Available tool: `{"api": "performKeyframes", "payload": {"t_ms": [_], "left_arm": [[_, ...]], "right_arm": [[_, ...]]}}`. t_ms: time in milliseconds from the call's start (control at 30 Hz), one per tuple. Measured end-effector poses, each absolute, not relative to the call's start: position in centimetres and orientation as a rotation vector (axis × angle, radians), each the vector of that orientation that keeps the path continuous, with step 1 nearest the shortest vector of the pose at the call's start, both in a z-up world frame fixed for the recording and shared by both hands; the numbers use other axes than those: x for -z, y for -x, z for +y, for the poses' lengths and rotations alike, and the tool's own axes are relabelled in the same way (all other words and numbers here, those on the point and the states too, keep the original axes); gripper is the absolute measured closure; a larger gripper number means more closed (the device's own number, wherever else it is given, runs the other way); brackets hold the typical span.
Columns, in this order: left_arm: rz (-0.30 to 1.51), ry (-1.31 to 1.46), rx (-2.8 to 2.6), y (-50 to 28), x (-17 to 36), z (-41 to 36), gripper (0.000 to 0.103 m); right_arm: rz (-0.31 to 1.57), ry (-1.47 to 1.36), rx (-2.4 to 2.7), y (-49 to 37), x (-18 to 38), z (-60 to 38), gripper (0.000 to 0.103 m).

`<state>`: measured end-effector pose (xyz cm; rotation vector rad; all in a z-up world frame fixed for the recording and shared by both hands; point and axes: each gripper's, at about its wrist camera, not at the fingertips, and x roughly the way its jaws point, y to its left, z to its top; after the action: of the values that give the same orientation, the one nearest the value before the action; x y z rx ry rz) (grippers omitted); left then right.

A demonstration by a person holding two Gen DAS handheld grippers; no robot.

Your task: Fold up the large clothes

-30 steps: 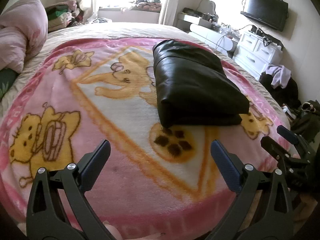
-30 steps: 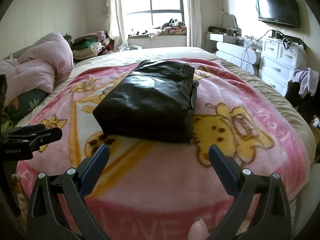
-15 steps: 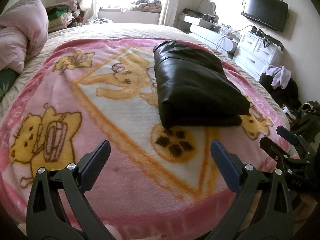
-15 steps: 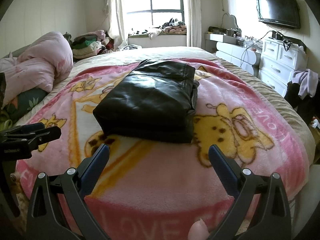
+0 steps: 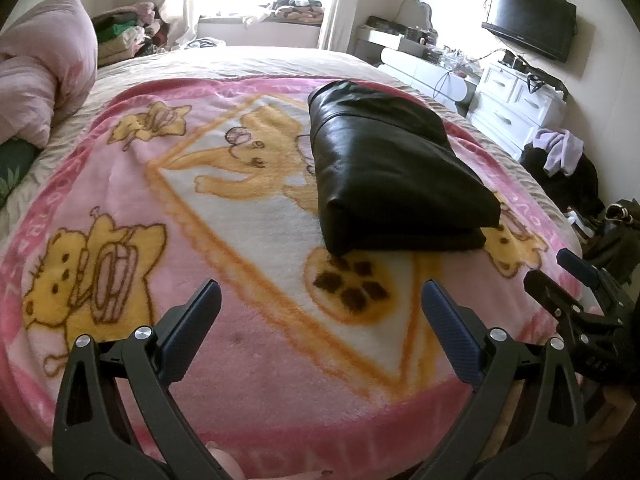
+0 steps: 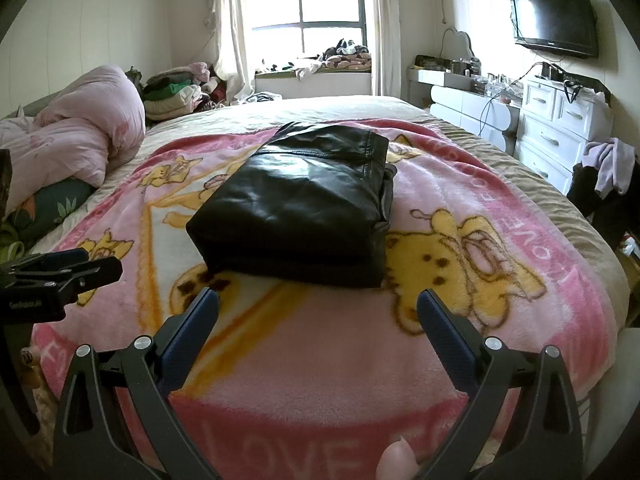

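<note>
We see the left gripper (image 5: pixel 320 304) with jaws spread wide, empty, hovering low over the near edge of the pink fleece cartoon-print blanket (image 5: pixel 248 392). The right gripper (image 6: pixel 318 312) is likewise spread and empty, level beside it. The folded black leather garment (image 6: pixel 296 208) lies mid-blanket, ahead of both, touching neither.

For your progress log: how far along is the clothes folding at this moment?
Done: the black leather garment lies folded into a compact stack on the pink blanket. In hand: nothing; the left tongs and right tongs are open, short of the garment. Left: no unfolded item lies on the blanket.
</note>
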<state>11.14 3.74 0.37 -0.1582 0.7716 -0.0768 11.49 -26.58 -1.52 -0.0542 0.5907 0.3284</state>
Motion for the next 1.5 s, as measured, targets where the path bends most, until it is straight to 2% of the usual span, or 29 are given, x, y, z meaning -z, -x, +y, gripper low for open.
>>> {"api": "performKeyframes", "payload": {"t_ms": [1267,1400,1500], "left_arm": [[0.773,0.114,0.042,-11.0,-0.6,3.9,0.009],[0.829,0.212,0.032,-12.0,-0.1,6.2,0.009],[0.864,0.295,-0.022,-13.3,-0.2,11.1,0.009]], "right_arm": [[0.601,0.021,-0.294,-11.6,1.5,-27.3,0.004],[0.603,0.002,-0.227,-11.8,1.3,-29.2,0.004],[0.579,-0.053,-0.101,-12.3,0.6,-33.9,0.005]]}}
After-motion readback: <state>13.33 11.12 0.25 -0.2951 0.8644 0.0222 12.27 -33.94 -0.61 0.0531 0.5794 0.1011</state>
